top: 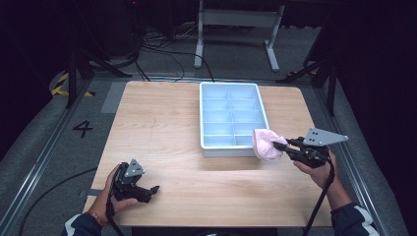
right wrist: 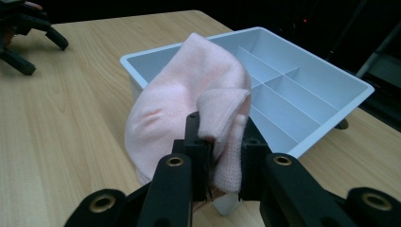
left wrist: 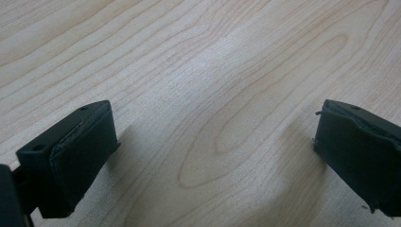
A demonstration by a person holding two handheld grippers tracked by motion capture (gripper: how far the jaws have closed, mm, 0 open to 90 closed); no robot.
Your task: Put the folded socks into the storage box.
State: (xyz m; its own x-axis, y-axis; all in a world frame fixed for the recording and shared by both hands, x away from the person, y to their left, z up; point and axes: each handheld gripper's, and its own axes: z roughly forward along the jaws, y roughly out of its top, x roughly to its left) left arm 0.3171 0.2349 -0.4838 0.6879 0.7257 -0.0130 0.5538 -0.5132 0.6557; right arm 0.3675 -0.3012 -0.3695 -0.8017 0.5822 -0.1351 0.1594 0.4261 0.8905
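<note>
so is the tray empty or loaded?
Empty: every compartment of the tray that shows is bare. The pink cloth hangs outside its near right corner, clamped in the right gripper.

- Table [top: 162, 128] evenly lit from overhead; room around it near black, floor and stands dim.
- High view soft, low detail, slight grain; no glare on the wood.
- Left gripper view: pale sheen patch on the table grain mid-frame, soft shadows under both black jaws, near jaw edges slightly blurred.
- Right gripper view: pink cloth [right wrist: 189, 109] well lit, fairly sharp; jaw bodies at the bottom out of focus; blue tray [right wrist: 331, 113] far corner softens, dark background.
</note>
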